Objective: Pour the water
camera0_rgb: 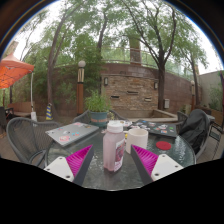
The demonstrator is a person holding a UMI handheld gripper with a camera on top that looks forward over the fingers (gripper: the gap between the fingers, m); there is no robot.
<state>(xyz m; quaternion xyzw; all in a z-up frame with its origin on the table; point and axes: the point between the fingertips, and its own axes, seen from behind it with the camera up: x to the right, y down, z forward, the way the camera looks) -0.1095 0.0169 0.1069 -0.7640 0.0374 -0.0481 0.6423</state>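
gripper (112,160) spread around a bottle on a patio table

the bottle (114,147) stands upright on the glass table (100,178) between the pink pads (79,160), a gap on each side, so nothing is pinched yet. a white cup (138,136) sits just beyond it to the right, a red lid (164,146) near that. closing off-centre would likely tip the tall bottle or knock it into the cup. open room lies left of the bottle; the table rim and a chair (30,140) bound that side
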